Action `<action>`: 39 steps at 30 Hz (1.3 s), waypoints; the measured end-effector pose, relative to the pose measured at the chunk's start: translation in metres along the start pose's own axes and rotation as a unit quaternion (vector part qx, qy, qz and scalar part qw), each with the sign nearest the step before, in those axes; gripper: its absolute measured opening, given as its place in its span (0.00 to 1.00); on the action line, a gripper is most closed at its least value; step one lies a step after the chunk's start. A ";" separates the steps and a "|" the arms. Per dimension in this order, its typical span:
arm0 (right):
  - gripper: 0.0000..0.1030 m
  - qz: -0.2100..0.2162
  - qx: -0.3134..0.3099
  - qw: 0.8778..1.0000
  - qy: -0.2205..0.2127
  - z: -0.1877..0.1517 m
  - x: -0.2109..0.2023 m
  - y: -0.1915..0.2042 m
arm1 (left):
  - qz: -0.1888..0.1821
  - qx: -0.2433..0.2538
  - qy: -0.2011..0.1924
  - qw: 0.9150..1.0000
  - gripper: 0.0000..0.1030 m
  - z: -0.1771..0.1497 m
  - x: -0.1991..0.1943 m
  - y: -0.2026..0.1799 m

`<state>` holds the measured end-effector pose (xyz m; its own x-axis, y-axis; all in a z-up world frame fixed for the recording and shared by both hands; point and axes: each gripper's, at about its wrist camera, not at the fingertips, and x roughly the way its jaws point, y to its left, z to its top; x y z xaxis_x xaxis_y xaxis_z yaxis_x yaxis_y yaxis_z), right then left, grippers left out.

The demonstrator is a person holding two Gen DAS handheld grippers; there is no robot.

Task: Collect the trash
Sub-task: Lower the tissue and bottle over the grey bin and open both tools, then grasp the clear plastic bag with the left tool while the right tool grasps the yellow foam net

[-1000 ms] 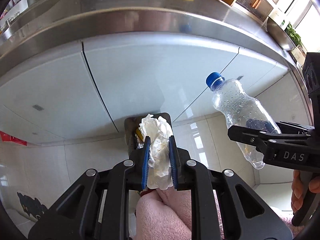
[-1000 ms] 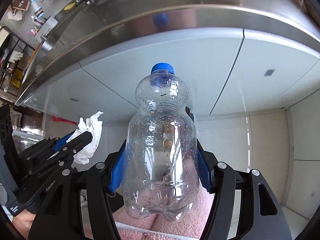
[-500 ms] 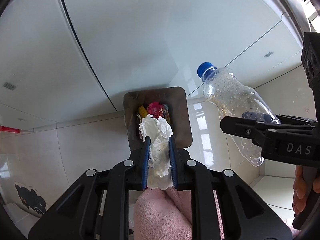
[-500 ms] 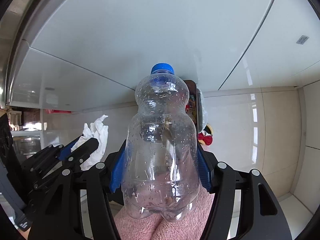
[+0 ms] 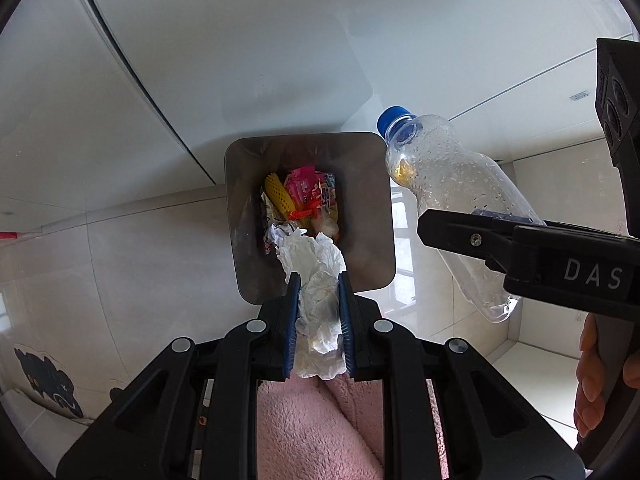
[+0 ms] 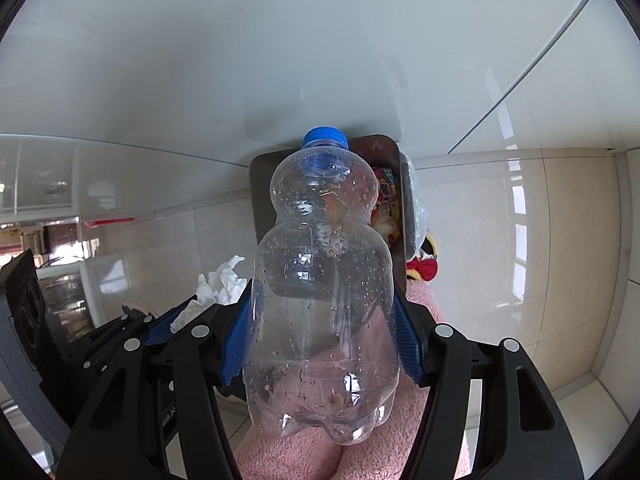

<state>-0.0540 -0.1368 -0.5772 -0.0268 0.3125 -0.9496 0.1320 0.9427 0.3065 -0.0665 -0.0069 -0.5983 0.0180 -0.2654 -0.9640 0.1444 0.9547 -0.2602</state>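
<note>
My left gripper [image 5: 318, 280] is shut on a crumpled white tissue [image 5: 316, 272], held right above the near edge of an open steel trash bin [image 5: 372, 208]. The bin holds colourful wrappers and a yellow foam net [image 5: 280, 196]. My right gripper [image 6: 326, 320] is shut on an empty clear plastic bottle [image 6: 324, 280] with a blue cap, held just right of the bin; the bottle also shows in the left wrist view [image 5: 452, 208]. In the right wrist view the bin [image 6: 264, 200] sits behind the bottle, and the tissue [image 6: 218, 284] shows at lower left.
White cabinet doors [image 5: 260, 40] stand behind the bin. The floor is glossy beige tile [image 5: 120, 260]. Pink fluffy slippers [image 5: 320, 432] are below the grippers. A red-and-yellow plush object [image 6: 424, 264] lies right of the bin.
Both grippers have tipped downward and moved toward the bin. The countertop has left the view and the bin has grown larger under the tissue and bottle.
</note>
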 end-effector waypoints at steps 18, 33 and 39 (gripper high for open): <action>0.67 0.000 0.046 0.999 -0.021 0.018 -0.024 -0.011 | -0.005 -0.009 -0.009 1.000 0.56 0.015 -0.020 0.003; 0.77 0.006 0.035 0.993 -0.115 -0.019 -0.135 0.006 | 0.002 -0.005 -0.099 0.995 0.76 -0.007 -0.152 -0.020; 0.87 0.001 0.022 0.981 -0.193 -0.042 -0.212 0.014 | 0.007 0.017 -0.147 0.989 0.81 -0.011 -0.218 -0.040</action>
<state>-0.0880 -0.1848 -0.3683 0.3488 0.2388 -0.9063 0.1742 0.9336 0.3130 -0.0875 0.0147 -0.3781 0.3074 -0.2839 -0.9082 0.1754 0.9550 -0.2391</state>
